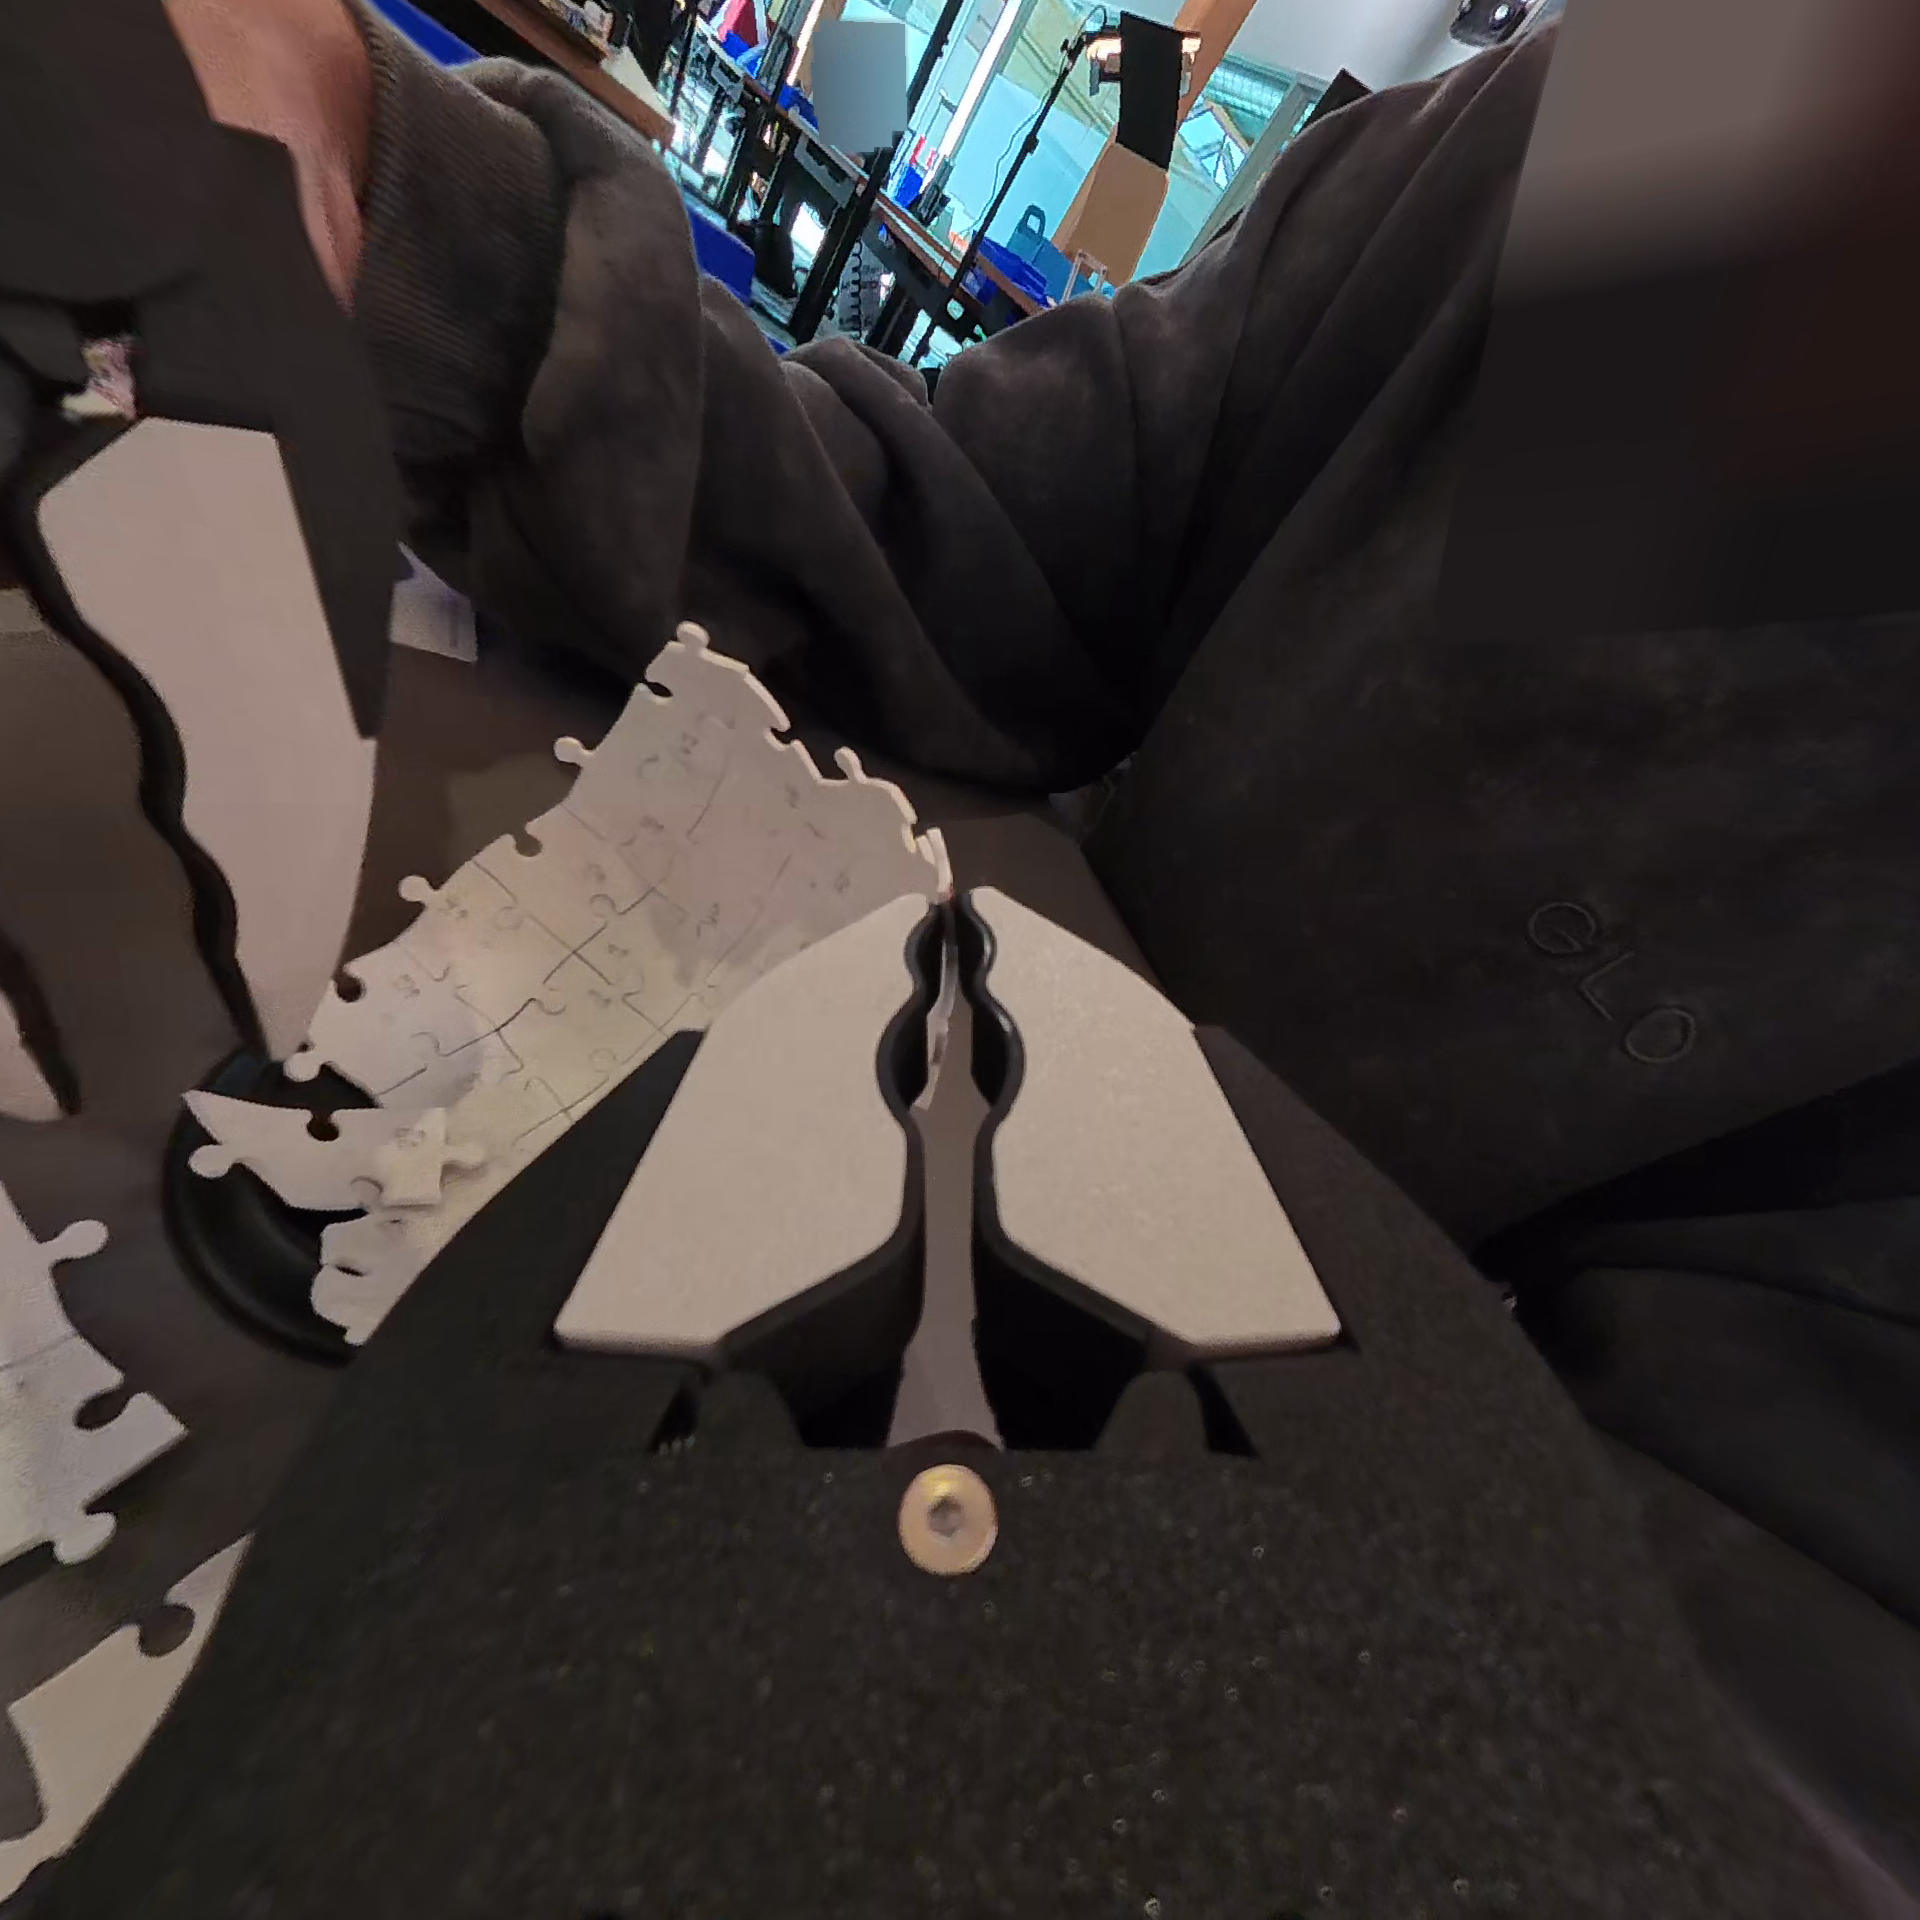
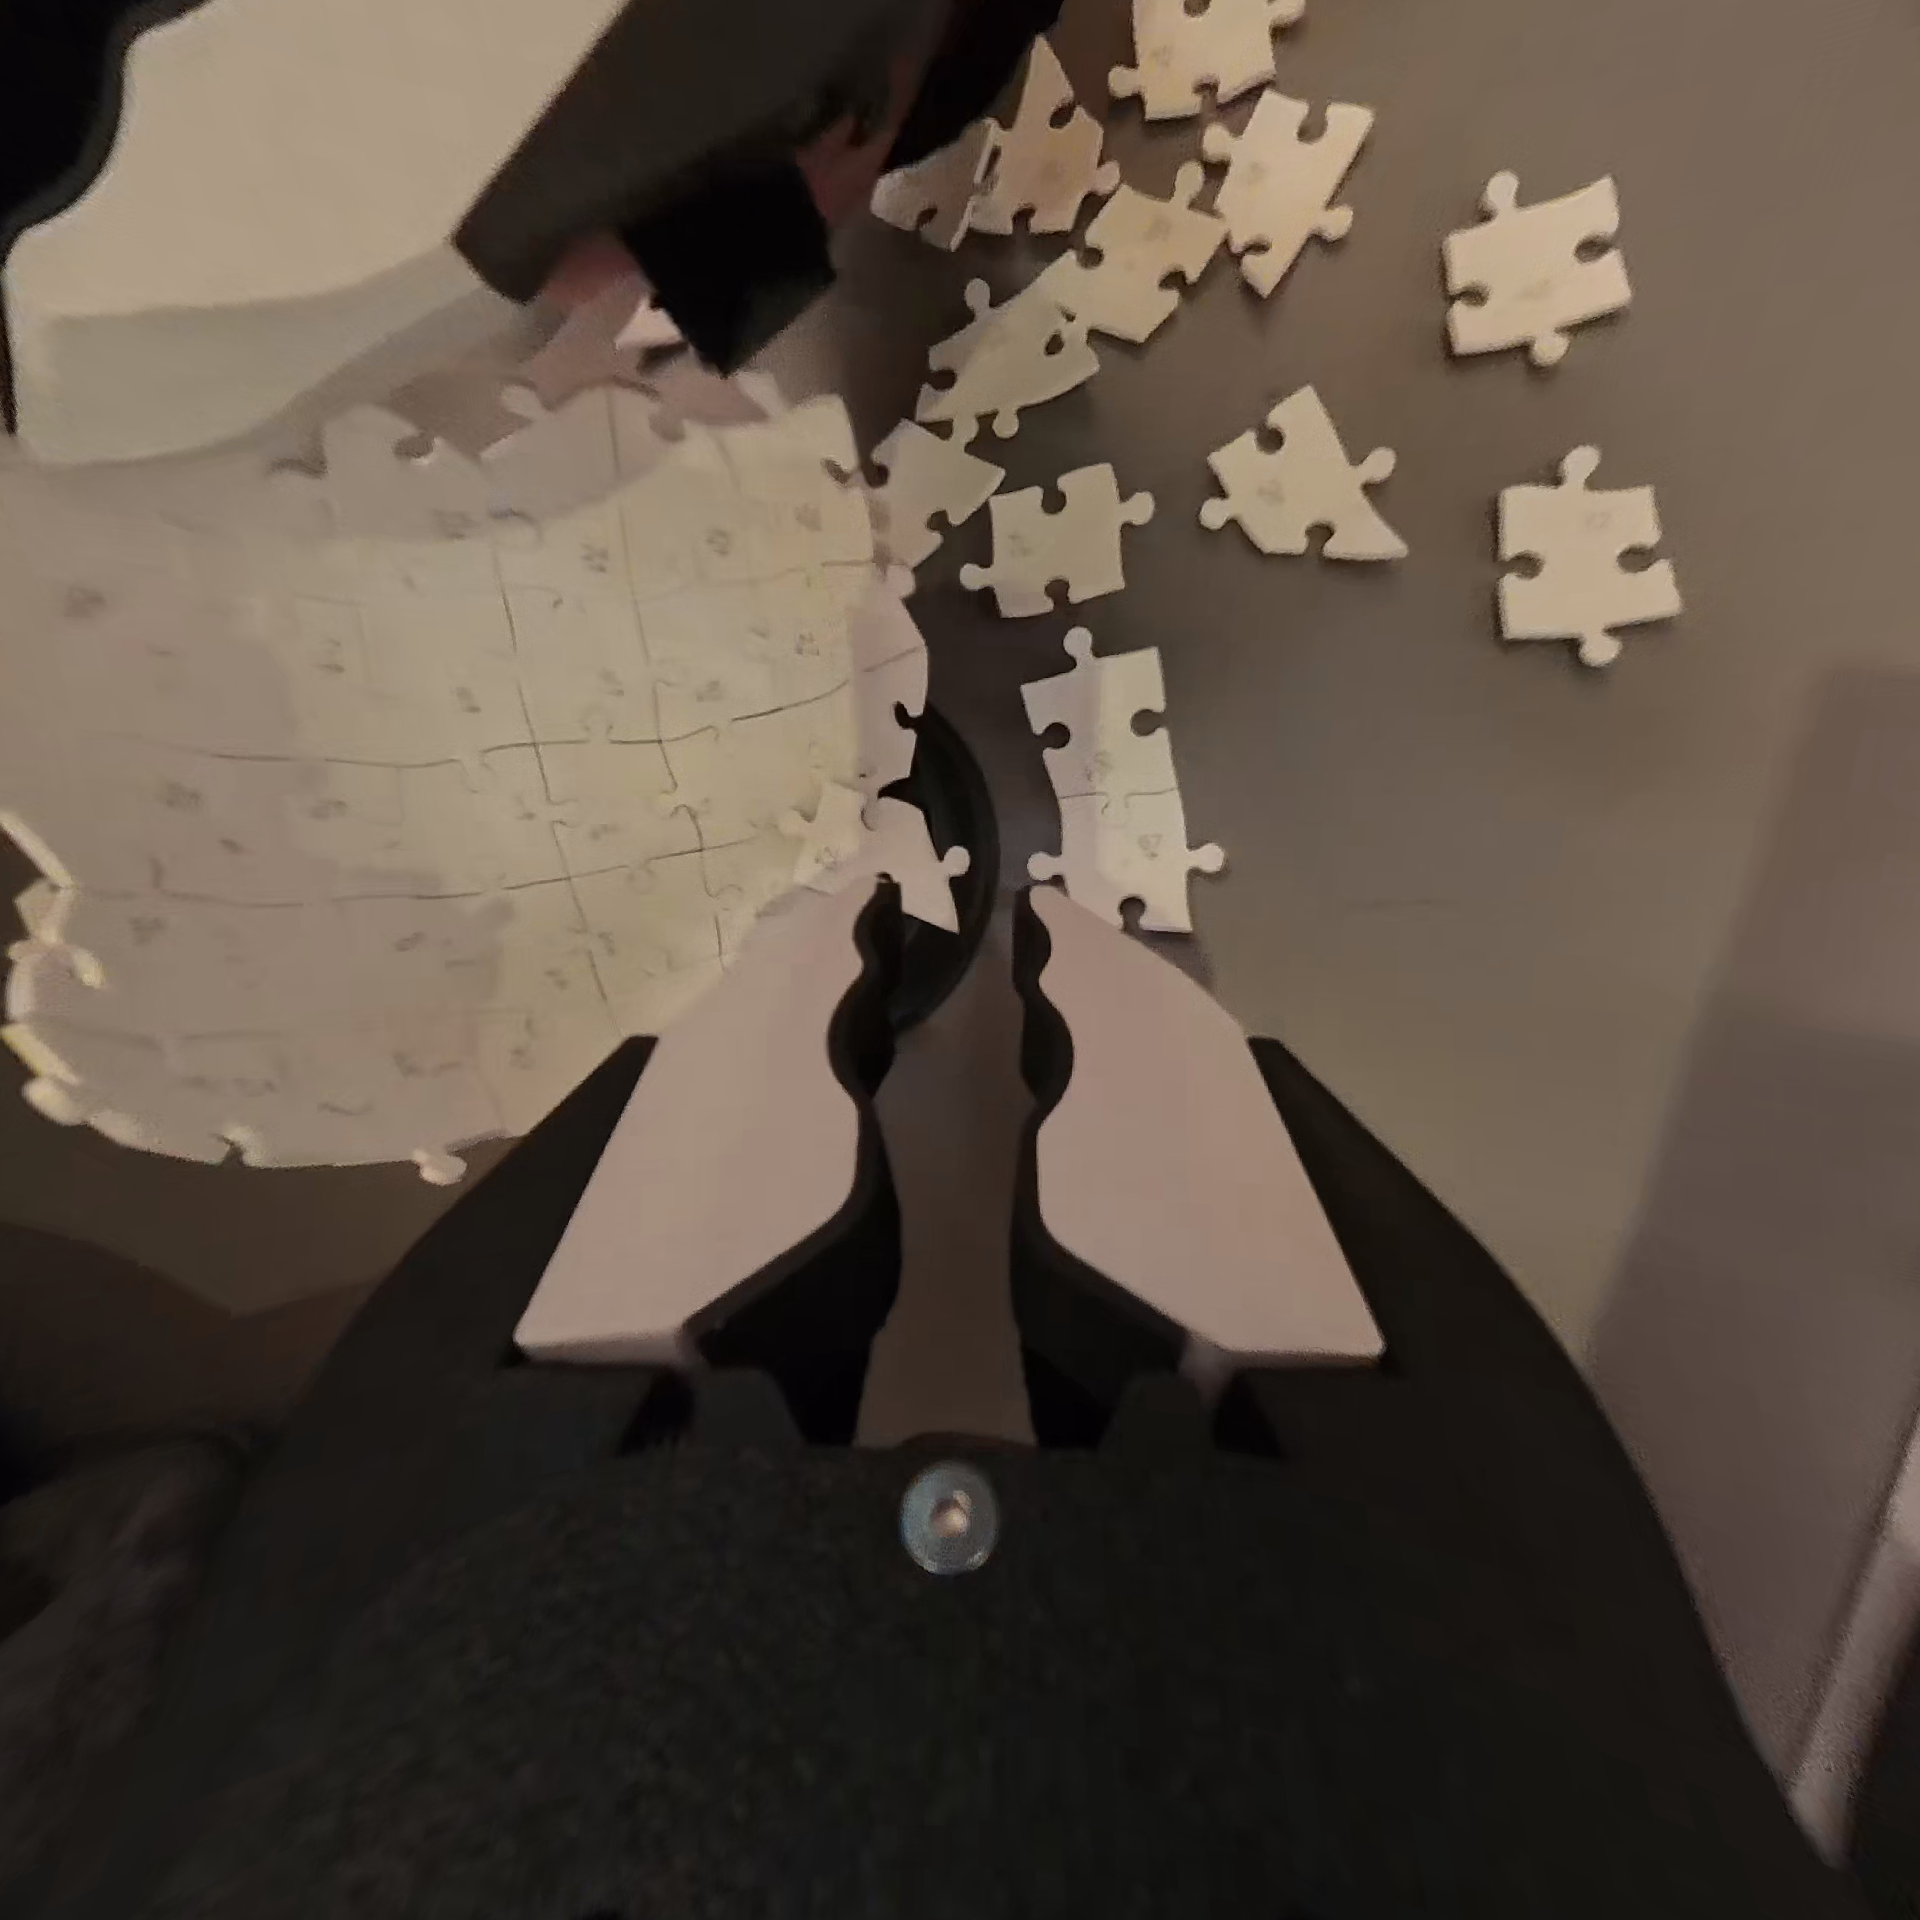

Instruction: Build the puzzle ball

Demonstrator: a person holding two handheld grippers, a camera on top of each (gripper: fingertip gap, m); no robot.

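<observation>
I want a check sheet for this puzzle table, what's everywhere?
Surface: grey table, bare patches between pieces.
Job's things: half-built white puzzle ball resting on a black ring stand; loose pieces scattered to its right.
Clutter: nothing seen.
Grippers: left gripper shut on the ball's edge; right gripper open, at the ball's lower edge.
Cables: nothing seen.
Surroundings: person's dark sleeve; workshop benches behind.
</observation>
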